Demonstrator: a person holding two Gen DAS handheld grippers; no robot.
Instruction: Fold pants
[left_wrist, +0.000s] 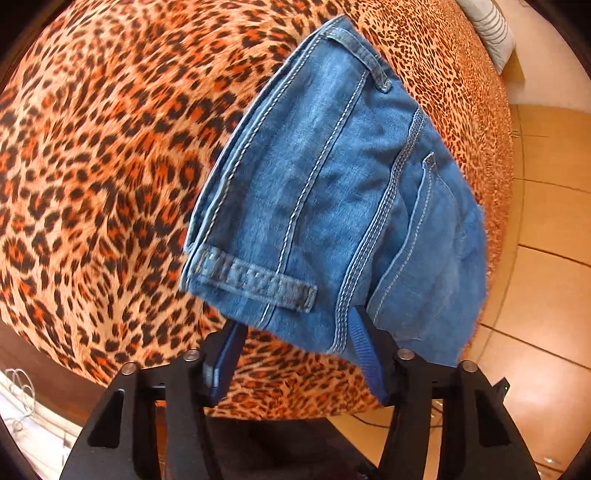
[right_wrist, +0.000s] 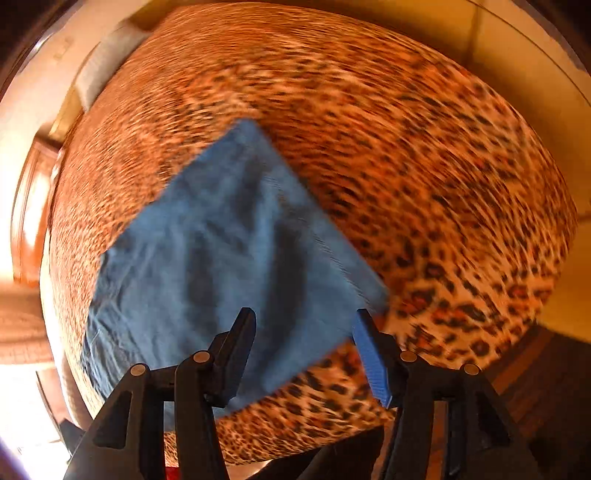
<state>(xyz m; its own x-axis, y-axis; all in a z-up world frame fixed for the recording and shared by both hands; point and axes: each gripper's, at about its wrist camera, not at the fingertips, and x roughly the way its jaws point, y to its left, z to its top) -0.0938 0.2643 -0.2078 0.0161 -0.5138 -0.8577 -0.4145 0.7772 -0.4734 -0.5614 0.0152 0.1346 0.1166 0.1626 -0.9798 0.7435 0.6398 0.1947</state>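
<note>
Left gripper (left_wrist: 295, 332) spread wide over folded jeans (left_wrist: 332, 184), right gripper (right_wrist: 304, 332) likewise, holding nothing

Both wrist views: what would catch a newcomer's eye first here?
The loud leopard-print bedspread fills both views. On it lie folded blue jeans, near the bed's edge in the left wrist view. The left gripper and right gripper are both open just above the denim.

Your left gripper (left_wrist: 295, 339): jaws spread wide, blue pads facing inward, fingers pointing forward and down. Nothing clamped between the pads. Your right gripper (right_wrist: 303, 332): jaws likewise parted wide, one blue pad (right_wrist: 371, 363) visible, nothing pinched. Right wrist view is motion-blurred.
</note>
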